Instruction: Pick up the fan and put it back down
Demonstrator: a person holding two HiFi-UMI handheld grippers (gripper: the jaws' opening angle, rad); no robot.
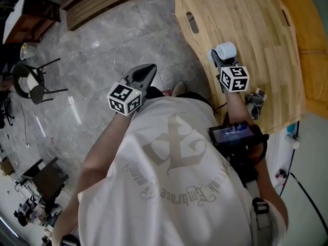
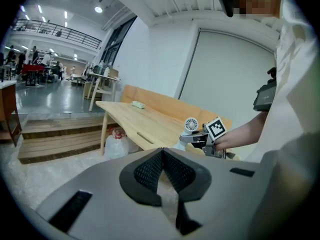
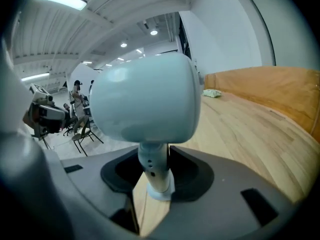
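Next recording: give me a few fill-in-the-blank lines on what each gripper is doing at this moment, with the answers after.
1. The right gripper has its jaws closed on the stem of a white ___.
2. The left gripper has its jaws together and holds ___.
3. In the head view, the left gripper is over the grey ___, not the wooden table.
Missing words: fan; nothing; floor.

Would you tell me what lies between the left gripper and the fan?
In the head view, only bare grey floor and then the near strip of the wooden table lie between the left gripper and the fan. Nothing stands there.
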